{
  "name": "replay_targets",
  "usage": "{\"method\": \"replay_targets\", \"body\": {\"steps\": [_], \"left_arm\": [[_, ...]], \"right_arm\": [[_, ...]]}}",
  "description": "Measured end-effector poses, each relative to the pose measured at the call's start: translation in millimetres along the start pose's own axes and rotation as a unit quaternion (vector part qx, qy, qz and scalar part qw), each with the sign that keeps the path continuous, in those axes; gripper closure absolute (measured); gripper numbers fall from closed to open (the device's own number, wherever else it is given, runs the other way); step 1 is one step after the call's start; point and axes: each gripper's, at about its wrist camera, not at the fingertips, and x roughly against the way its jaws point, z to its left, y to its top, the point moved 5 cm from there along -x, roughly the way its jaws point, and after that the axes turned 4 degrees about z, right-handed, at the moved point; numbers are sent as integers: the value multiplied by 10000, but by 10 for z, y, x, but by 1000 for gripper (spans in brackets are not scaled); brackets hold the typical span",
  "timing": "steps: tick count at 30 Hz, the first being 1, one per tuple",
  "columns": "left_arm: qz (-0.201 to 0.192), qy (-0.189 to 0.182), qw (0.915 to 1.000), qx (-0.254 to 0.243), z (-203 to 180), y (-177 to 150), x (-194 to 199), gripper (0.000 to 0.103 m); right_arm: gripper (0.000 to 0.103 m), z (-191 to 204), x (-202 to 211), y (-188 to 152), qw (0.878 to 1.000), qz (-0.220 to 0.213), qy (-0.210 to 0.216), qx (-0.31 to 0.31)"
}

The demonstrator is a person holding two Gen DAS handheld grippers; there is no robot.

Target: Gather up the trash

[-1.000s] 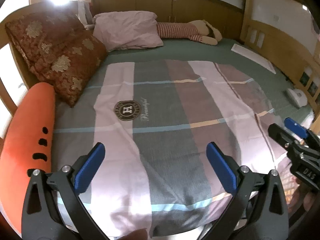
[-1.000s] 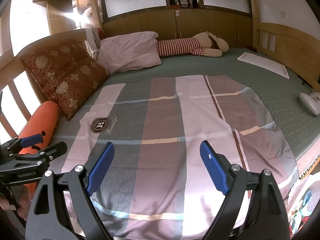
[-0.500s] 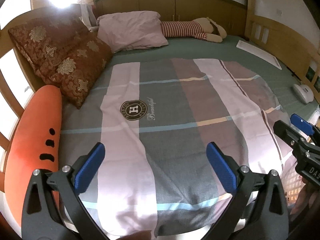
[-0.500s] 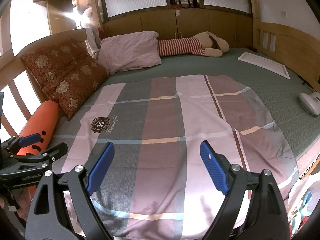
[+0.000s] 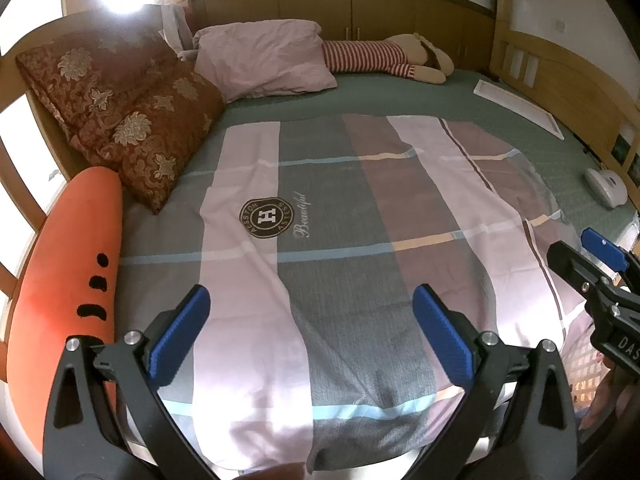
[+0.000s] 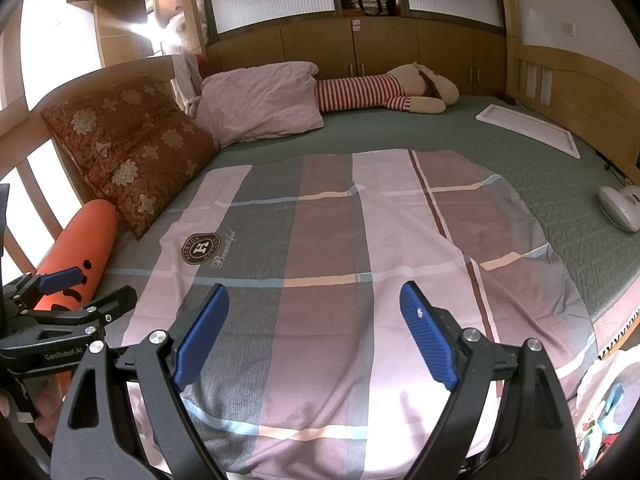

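My left gripper (image 5: 308, 332) is open and empty above the near end of a striped quilt (image 5: 360, 240) on a bed. My right gripper (image 6: 316, 334) is open and empty over the same quilt (image 6: 340, 260). The right gripper shows at the right edge of the left wrist view (image 5: 592, 264), and the left gripper at the left edge of the right wrist view (image 6: 72, 292). A white bag with colourful packaging (image 6: 604, 404) sits at the bottom right, beside the bed. No loose trash shows on the quilt.
An orange carrot cushion (image 5: 64, 280), a red floral pillow (image 5: 132, 120), a pink pillow (image 5: 264, 60) and a striped plush toy (image 5: 384, 56) lie on the bed. A white flat panel (image 6: 528, 128) and a white handheld device (image 6: 620, 208) lie at the right. Wooden rails surround the bed.
The left gripper has tilted up and swung slightly left, so the bed sits lower and further right in its view. The right gripper has barely moved. Both stay open.
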Motion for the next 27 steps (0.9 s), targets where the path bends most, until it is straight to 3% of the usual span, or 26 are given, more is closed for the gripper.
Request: {"method": "replay_targets", "body": {"steps": [27], "left_arm": [[105, 42, 9999, -32, -26, -49, -45, 2]], "right_arm": [[18, 11, -29, -53, 9999, 61, 26, 95]]}}
